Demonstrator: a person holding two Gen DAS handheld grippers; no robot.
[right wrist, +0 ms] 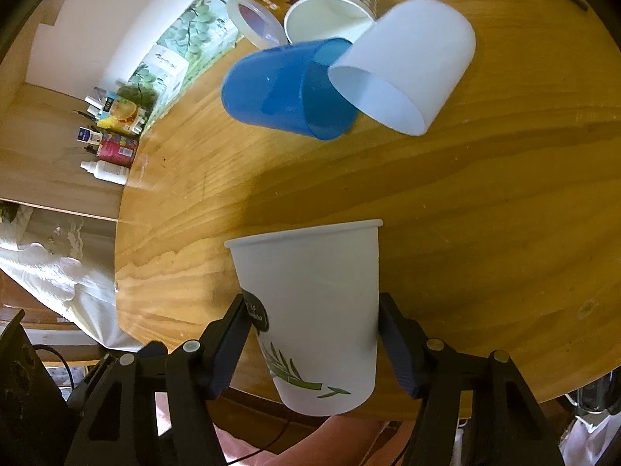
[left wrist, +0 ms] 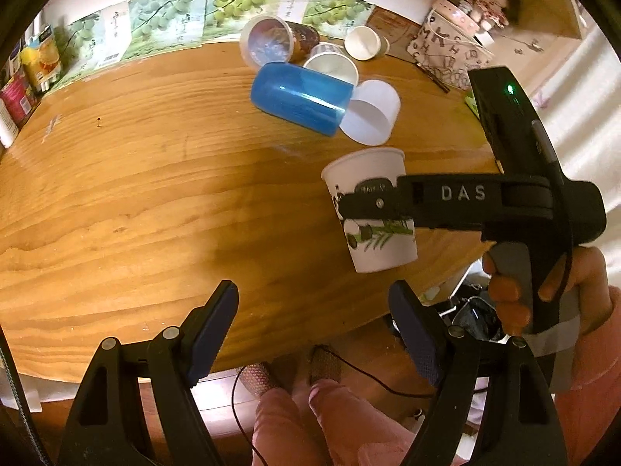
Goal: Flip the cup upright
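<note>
The right gripper (right wrist: 310,343) is clamping the white paper cup with a green leaf print (right wrist: 310,310) across its thin, tapered wall, rim pointing away, probably so a wrist turn can stand it up. The cup is hanging over the near edge of the grained wooden table (left wrist: 116,194). The left gripper (left wrist: 312,334) is waiting wide apart, holding nothing. Farther off, a glossy blue plastic cup (left wrist: 299,97) is lying on its side.
</note>
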